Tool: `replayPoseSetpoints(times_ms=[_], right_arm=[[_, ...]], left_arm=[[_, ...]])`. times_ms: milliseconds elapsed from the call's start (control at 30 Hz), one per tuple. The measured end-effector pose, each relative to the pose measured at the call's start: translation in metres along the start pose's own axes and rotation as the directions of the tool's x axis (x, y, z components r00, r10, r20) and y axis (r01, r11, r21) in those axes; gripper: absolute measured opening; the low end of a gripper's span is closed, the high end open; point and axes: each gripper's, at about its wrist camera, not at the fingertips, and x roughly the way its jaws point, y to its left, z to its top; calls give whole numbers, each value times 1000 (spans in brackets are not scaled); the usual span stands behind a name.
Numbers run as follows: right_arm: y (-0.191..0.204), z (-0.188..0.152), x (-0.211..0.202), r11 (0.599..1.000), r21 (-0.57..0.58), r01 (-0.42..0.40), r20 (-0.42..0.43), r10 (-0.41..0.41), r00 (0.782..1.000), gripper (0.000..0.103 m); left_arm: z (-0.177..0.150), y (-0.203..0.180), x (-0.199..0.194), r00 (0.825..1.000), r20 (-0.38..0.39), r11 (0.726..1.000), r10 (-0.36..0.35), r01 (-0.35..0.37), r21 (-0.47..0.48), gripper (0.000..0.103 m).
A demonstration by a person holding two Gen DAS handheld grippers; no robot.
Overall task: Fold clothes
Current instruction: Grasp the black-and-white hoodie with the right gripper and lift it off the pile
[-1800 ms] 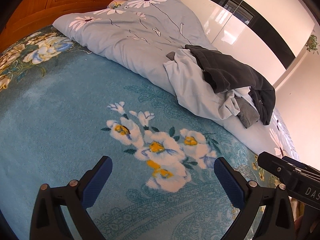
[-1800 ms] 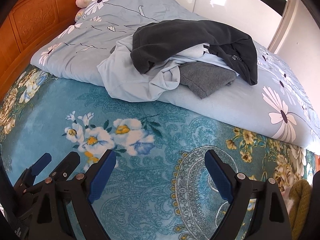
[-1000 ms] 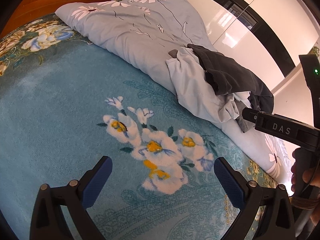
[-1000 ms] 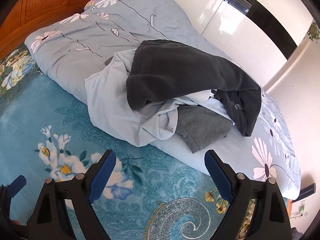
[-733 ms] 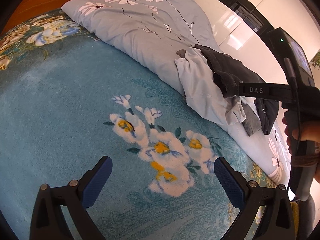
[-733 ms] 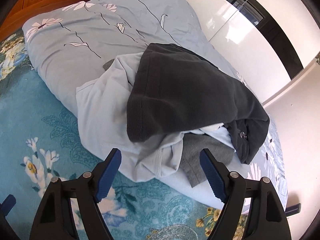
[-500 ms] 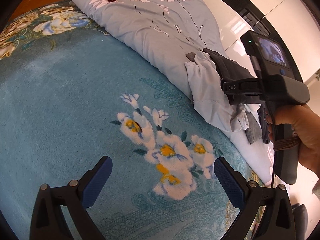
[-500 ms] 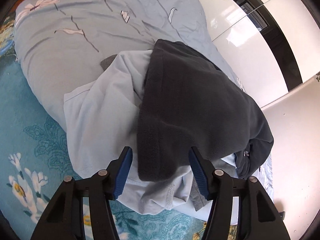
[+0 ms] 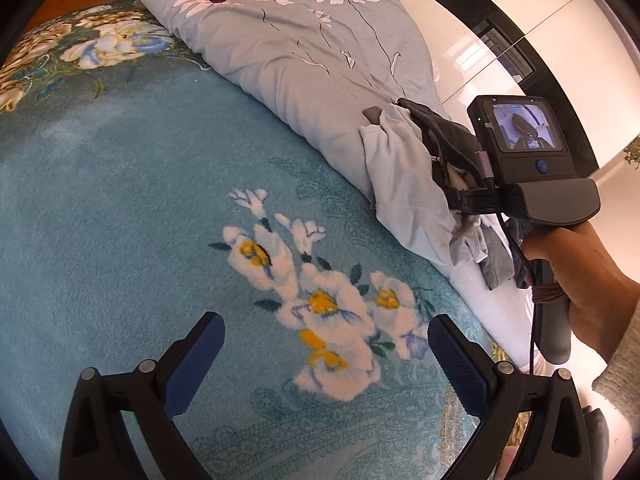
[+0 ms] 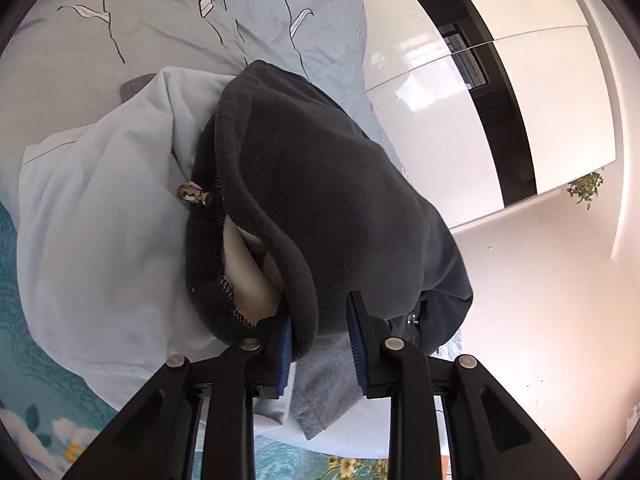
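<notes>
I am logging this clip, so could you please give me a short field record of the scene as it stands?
surface: teal floral blanket
bedding: grey daisy duvet
pile: dark fleece on top of pale blue garment, grey garment below
left gripper: open, over the blanket, holding nothing
right gripper: shut on the fleece hem
folding: not yet begun

Bright daylight, sharp focus, heavy fisheye distortion
Glare on the glossy white wardrobe doors (image 10: 432, 92); black vignette rings both views; soft shadows under the dark fleece (image 10: 340, 208)
</notes>
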Motion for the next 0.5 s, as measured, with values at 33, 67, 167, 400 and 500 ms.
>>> replayPoseSetpoints(times_ms=[33, 67, 167, 400, 500], right_arm=[[3, 2, 2, 1000, 6, -21, -11, 21, 1000, 38], [1, 2, 4, 1000, 19, -16, -31, 17, 999, 37], [-13, 2, 8, 998, 49, 32, -75, -28, 997, 17], [-69, 7, -49, 959, -24, 283, 127, -277, 952, 4], [-112, 8, -92, 934, 56, 353, 229, -357, 906, 4]], left_arm=[[0, 0, 0, 1000, -3, 1000, -2, 2, 0, 103], [-1, 1, 0, 1000, -7, 1000, -4, 4, -1, 103], [-1, 2, 0, 1000, -17, 1000, -10, 10, -2, 103], [-3, 4, 1, 999, -41, 1000, -24, 24, -4, 103], [-6, -4, -4, 995, -59, 996, -75, 77, 33, 103]])
